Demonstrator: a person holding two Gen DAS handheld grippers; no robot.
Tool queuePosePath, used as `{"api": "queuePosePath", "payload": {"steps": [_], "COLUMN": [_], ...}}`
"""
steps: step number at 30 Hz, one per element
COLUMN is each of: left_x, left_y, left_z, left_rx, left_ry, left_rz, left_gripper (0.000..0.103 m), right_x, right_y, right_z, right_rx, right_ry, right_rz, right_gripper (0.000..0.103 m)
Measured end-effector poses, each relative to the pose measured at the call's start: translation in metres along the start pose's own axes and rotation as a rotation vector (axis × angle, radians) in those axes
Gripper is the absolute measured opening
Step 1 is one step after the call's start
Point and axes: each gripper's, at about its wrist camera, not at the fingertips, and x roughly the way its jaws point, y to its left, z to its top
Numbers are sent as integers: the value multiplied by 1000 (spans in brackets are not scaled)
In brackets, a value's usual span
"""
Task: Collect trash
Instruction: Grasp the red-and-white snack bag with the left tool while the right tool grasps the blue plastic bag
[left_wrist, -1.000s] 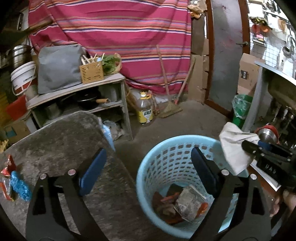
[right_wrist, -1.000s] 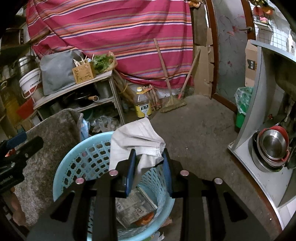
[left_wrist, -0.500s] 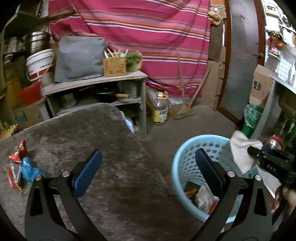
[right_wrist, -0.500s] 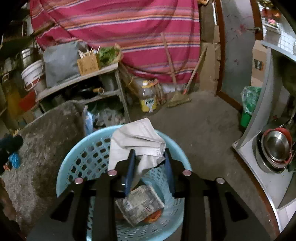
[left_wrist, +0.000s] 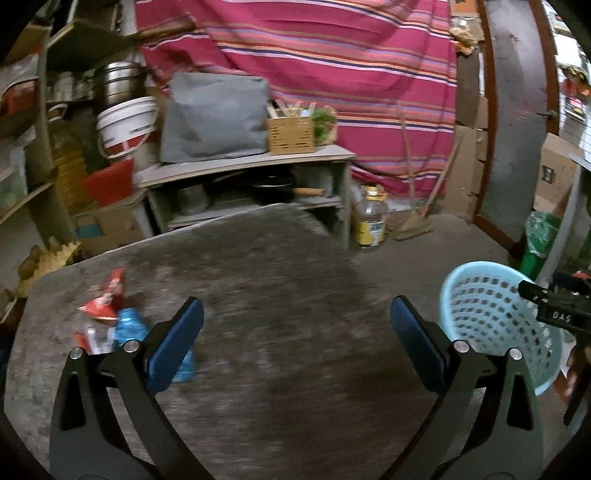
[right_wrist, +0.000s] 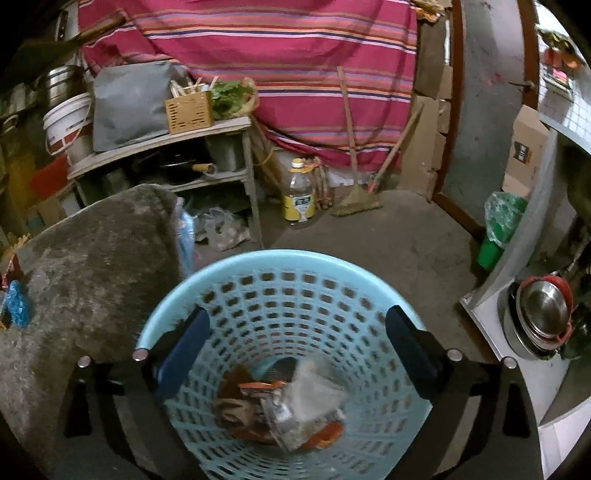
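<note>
Crumpled trash (right_wrist: 295, 406) lay at the bottom of the pale blue basket (right_wrist: 258, 262) beneath the right gripper (right_wrist: 295, 339), whose jaws were opening with nothing between them, while the left gripper (left_wrist: 295, 332) stood wide and empty over the grey table (left_wrist: 277, 266), beside red and blue wrappers (left_wrist: 110, 317).

Dim indoor light w/ brighter daylight at the far right edge; corners fall to black fisheye vignette, straight lines bow. Left wrist view shows motion blur across the grey mottled tabletop (left_wrist: 280, 295) & the red-and-blue crumpled wrappers (left_wrist: 110, 314). Right wrist view is sharper, though trash inside the light-blue perforated plastic basket (right_wrist: 288, 295) smears.
</note>
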Motion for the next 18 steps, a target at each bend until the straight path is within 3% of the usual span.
{"api": "queuePosePath", "payload": {"steps": [10, 18], "left_x": [2, 17], "left_y": [114, 184], "left_z": [-14, -48], "left_rx": [-70, -182], "left_ry": [44, 107], "left_rz": [168, 189], "left_gripper": [98, 98], "right_x": [3, 10], "right_y": [84, 152], "right_z": [9, 6], "right_rx": [-53, -118], "right_ry": [-23, -5], "right_rz": [99, 133], "right_gripper": [94, 99]}}
